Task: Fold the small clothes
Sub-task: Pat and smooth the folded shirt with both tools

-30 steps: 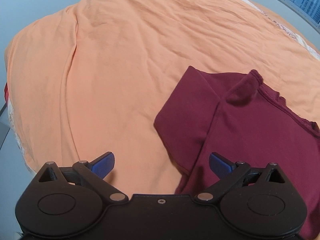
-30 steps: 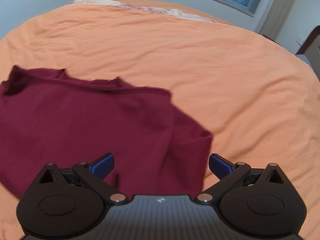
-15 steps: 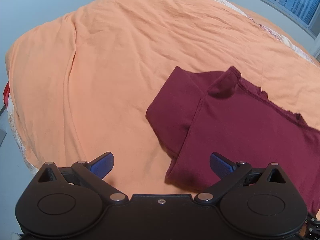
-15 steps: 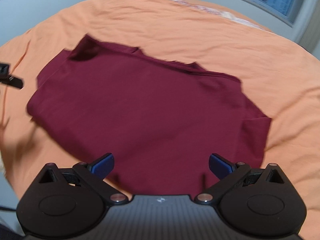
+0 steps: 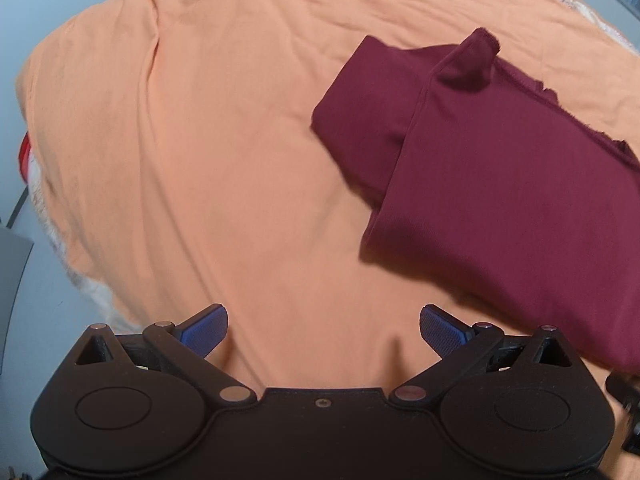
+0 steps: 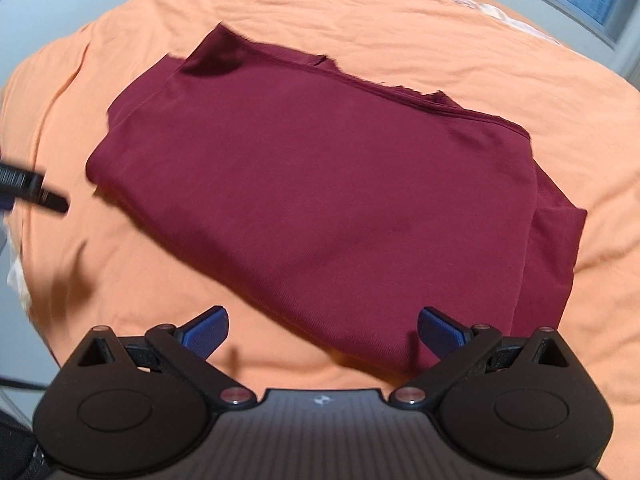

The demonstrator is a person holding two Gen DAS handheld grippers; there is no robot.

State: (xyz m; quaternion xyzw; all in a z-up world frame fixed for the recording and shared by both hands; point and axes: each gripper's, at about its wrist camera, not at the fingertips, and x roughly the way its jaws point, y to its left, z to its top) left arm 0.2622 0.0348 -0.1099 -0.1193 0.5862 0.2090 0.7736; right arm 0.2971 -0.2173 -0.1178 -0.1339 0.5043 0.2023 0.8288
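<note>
Both tools up off the fabric here: the left gripper (image 5: 323,334) hangs over bare orange bedsheet (image 5: 208,152) with its blue fingers spread wide and nothing between them, and the right gripper (image 6: 323,334) is just as wide apart and empty, poised at the near edge of the maroon garment (image 6: 320,200). That garment lies folded flat on the sheet, sleeves tucked under at both ends, raw hem along the far side, off to the left gripper's right.
</note>
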